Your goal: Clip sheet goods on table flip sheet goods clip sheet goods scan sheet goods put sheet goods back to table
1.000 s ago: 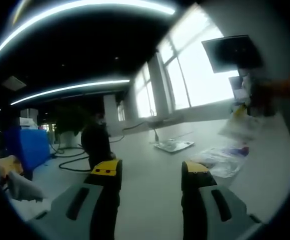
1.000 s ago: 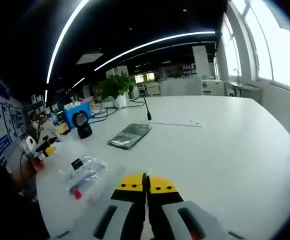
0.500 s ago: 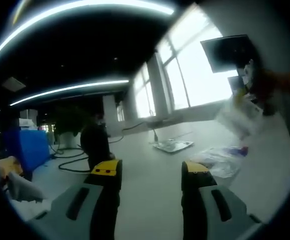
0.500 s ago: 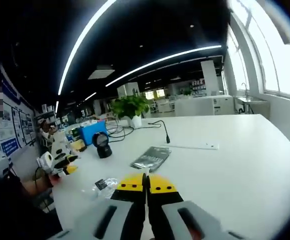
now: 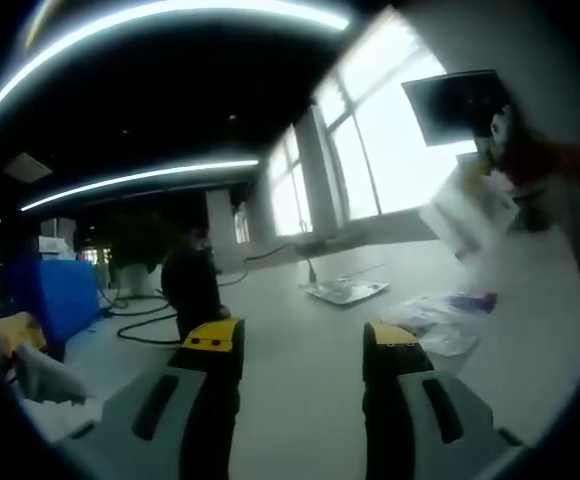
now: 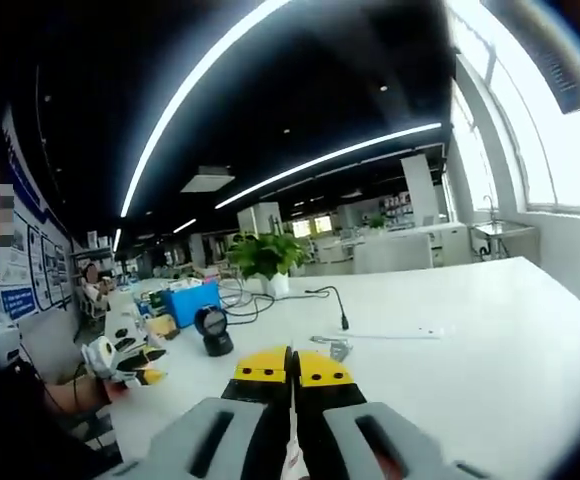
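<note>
Lifting clear of the table (image 6: 490, 330) over the past second, with the right gripper (image 6: 292, 367) pinched tight on a thin edge of the sheet goods (image 5: 467, 212), a sliver of it visible between the yellow tips in the right gripper view. Seen from the left gripper view as a pale packet now hanging high at the right, well above the tabletop, where a second ago it sat lower and blurred against the surface. Gone from under the right gripper view: the clear bags and the dark flat pack, replaced by the black scanner (image 6: 213, 331) and the blue box (image 6: 184, 302) further off. Holding steady and unmoved, the left gripper (image 5: 303, 350), tips spread wide with nothing between them, above the loose clear bags (image 5: 438, 322). Judging from this, clip done, item airborne, flip or scan likely next.
</note>
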Action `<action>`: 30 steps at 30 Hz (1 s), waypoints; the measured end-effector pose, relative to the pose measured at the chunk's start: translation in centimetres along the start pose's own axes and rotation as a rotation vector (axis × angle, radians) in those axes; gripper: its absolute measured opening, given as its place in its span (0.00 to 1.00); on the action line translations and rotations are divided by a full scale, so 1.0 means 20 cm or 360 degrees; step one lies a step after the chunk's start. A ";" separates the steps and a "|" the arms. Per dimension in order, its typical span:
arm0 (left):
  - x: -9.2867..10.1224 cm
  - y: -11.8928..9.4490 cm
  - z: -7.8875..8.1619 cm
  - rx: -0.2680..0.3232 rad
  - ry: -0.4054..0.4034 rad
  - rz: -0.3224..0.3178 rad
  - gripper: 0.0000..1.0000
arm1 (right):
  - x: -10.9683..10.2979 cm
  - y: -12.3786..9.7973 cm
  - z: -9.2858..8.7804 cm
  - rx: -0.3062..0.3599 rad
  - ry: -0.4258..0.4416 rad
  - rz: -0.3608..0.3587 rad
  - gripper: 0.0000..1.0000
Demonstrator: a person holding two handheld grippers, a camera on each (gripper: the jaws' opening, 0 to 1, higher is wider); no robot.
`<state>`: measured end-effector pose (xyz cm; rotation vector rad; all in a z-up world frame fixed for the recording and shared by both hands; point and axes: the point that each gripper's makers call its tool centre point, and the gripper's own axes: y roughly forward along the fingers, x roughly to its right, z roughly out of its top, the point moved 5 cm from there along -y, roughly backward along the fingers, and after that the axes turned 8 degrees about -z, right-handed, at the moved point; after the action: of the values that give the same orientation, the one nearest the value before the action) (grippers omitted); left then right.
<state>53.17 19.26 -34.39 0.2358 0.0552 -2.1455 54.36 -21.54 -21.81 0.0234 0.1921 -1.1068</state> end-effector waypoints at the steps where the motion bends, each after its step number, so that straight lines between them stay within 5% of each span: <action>1: 0.00 0.00 0.00 -0.0001 0.0002 0.0001 0.40 | 0.01 0.00 0.01 0.0013 0.0003 -0.0001 0.00; 17: -0.01 0.00 0.00 0.0000 0.0003 0.0007 0.40 | 0.01 0.08 0.09 0.0221 -0.0110 -0.0168 0.00; 23: -0.01 0.00 -0.01 -0.0018 0.0032 0.0015 0.40 | 0.04 0.10 0.11 0.0339 -0.0029 -0.0221 0.00; 30: -0.02 0.00 -0.01 -0.0005 0.0011 0.0025 0.41 | -0.03 0.20 0.08 0.0324 -0.0111 -0.0268 0.00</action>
<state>53.39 19.64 -34.53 0.2413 0.0609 -2.1290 57.90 -19.43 -20.41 0.1526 0.0181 -1.2895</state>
